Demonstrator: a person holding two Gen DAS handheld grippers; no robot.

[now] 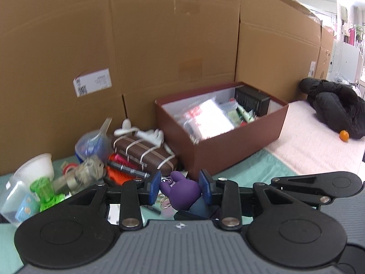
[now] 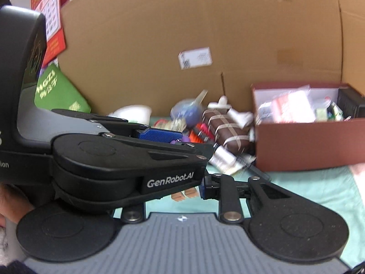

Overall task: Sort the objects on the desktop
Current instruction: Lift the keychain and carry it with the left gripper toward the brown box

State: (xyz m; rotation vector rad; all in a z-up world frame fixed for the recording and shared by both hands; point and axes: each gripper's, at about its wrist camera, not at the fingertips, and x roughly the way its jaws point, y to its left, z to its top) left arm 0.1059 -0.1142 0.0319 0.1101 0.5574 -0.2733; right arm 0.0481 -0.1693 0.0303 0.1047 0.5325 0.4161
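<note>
In the left wrist view my left gripper is shut on a purple rabbit-shaped keychain, lifted above the teal cloth, with its metal rings dangling below. The same gripper crosses the right wrist view, a bit of purple at its blue pad. Below it, my right gripper holds a small toy figure; only its two feet show. One blue pad is visible, the other is hidden. The right gripper's black linkage reaches in from the right in the left wrist view.
A dark red box filled with packets stands against the cardboard wall. A pile lies left of it: brown banded case, white cup, green toy. A black jacket and an orange lie far right.
</note>
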